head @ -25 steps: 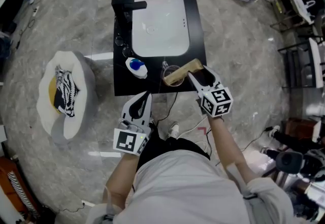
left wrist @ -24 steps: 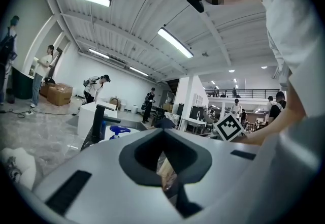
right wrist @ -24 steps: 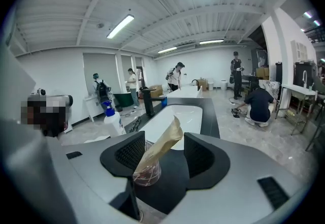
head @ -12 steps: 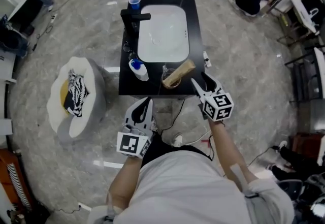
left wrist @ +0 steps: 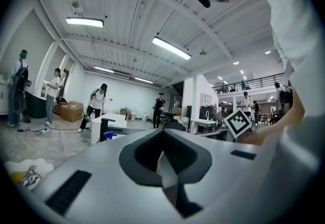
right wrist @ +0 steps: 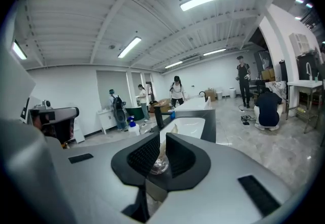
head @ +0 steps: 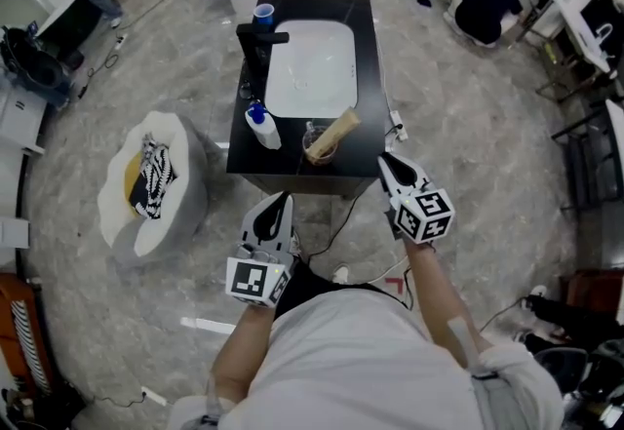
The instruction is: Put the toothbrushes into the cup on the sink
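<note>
Both claws hang empty, the left gripper [head: 281, 199] closed, the right gripper [head: 386, 162] just closing on nothing, while the tan toothbrushes [head: 336, 129] leaning in the clear glass cup [head: 312, 139] look light, stiff and best gripped mid-handle.

Both forearms reach forward, side by side. The left gripper [head: 281, 196] has its jaws together, empty. The right gripper [head: 383, 159] has just been closing its jaws, nothing between them.

Words, numbers, brands: none readable in any view.
Left cube [head: 252, 279], on the left gripper [head: 280, 199]: black-and-white square marker, pattern only.
Right cube [head: 424, 215], on the right gripper [head: 387, 162]: same kind of marker, no letters.
</note>
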Demonstrator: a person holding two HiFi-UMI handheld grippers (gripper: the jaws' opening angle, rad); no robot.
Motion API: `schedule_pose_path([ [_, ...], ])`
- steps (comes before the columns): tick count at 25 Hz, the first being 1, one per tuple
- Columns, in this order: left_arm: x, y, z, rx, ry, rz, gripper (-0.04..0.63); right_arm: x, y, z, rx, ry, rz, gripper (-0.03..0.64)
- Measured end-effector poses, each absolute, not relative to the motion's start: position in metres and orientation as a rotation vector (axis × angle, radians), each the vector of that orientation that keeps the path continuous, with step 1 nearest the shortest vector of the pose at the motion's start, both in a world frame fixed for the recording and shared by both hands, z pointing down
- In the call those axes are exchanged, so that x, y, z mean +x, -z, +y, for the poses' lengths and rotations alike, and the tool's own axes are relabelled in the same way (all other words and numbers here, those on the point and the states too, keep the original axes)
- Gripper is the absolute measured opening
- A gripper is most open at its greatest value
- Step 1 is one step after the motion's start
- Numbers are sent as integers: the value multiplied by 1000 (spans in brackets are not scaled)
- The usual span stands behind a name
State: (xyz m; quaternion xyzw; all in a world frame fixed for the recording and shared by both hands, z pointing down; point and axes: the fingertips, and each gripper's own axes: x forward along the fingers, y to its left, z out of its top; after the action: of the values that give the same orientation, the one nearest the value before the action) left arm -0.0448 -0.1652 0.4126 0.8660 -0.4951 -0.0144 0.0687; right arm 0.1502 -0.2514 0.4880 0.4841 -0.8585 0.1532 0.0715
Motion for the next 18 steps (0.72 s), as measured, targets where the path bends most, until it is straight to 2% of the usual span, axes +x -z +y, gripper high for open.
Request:
schedule_pose_path([
  [9,-29,-411,-124,2606,40,-1507,2,159,-475,-207,1431,-492,-2646,51],
  [18,-38,-402,-95,2587,38,-1567,2,133,-431,-177,1378,-335,-2776,51],
])
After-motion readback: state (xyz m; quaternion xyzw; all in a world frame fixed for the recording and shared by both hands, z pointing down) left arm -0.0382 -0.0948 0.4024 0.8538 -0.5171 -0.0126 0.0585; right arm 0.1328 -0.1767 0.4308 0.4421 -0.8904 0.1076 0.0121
